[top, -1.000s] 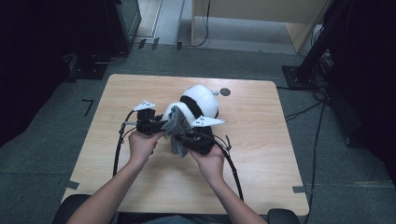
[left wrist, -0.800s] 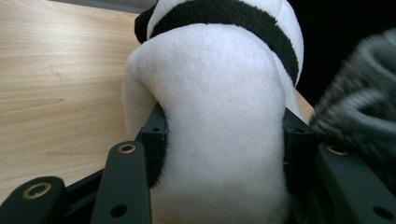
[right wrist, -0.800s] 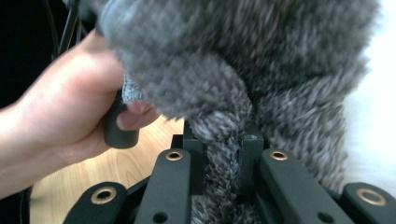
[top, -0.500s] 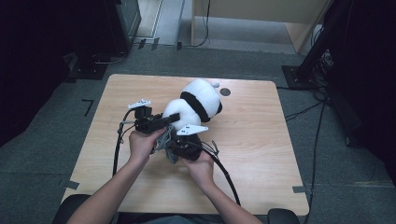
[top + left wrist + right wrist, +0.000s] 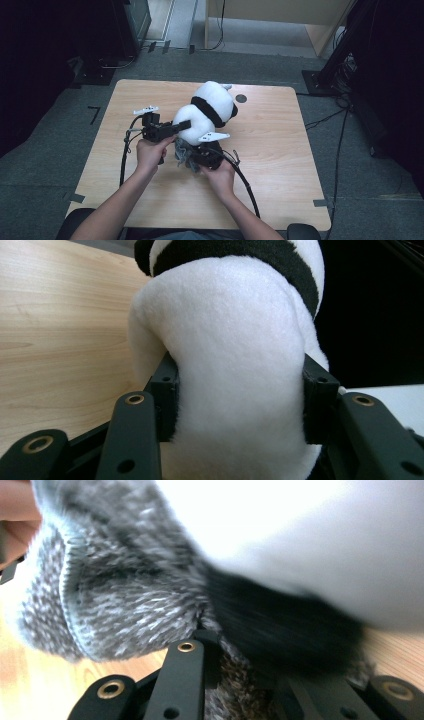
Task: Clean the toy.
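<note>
Panda lies mid-table, toward the far edge, its lower body hidden behind both grippers in the high view. Left gripper is clamped on the white body; its own view shows each pad sunk into plush. Right gripper, jaws pinched together on the grey sock, shows blurred knit and the panda's dark, smeared limb.

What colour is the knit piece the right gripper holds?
Mottled grey knit piece, clearest in the right gripper view.
</note>
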{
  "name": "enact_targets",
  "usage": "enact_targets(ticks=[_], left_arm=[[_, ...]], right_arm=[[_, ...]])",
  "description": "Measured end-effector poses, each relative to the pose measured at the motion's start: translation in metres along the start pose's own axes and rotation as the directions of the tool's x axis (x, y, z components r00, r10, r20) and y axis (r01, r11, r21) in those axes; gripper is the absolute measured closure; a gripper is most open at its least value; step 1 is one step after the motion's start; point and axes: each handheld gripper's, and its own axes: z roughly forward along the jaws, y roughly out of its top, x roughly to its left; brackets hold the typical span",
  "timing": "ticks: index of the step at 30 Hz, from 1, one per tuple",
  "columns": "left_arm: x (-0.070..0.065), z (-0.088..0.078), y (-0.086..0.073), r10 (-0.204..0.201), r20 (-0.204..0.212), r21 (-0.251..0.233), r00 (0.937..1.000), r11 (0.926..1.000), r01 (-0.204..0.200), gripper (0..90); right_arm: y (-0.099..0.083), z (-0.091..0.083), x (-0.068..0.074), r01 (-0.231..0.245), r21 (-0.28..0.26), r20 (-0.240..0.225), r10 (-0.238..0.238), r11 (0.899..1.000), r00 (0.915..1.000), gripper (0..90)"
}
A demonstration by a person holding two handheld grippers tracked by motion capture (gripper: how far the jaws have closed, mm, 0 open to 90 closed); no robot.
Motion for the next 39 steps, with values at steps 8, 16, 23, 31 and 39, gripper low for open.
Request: enact_targets(ticks=[8,16,23,31,39], left_arm=[[0.005,-0.001,0.001,-0.016,0.013,0.008,0.9998,0.9998,0.016,48.9],[0.010,-0.007,0.003,-0.026,0.024,0.010,0.9994,0.9996,0.026,48.8],[0.015,-0.013,0.005,-0.023,0.014,0.011,0.9996,0.9997,0.023,48.9],[0.015,-0.014,0.006,0.019,-0.001,0.060,0.9998,0.9980,-0.019,49.1],[0.018,-0.014,0.004,0.037,0.019,0.071,0.9991,0.9967,-0.039,49.1]], right_arm=[[0.002,-0.008,-0.007,0.000,0.024,0.025,0.000,1.000,0.9997,80.1],[0.005,-0.020,-0.020,-0.008,0.043,0.067,0.005,0.999,0.9977,80.1],[0.009,-0.035,-0.035,-0.034,0.044,0.127,0.029,0.998,0.9915,80.3],[0.016,-0.066,-0.057,-0.074,-0.006,0.184,0.074,0.997,0.9800,80.2],[0.019,-0.095,-0.083,-0.145,-0.077,0.205,0.158,0.986,0.9659,79.8]])
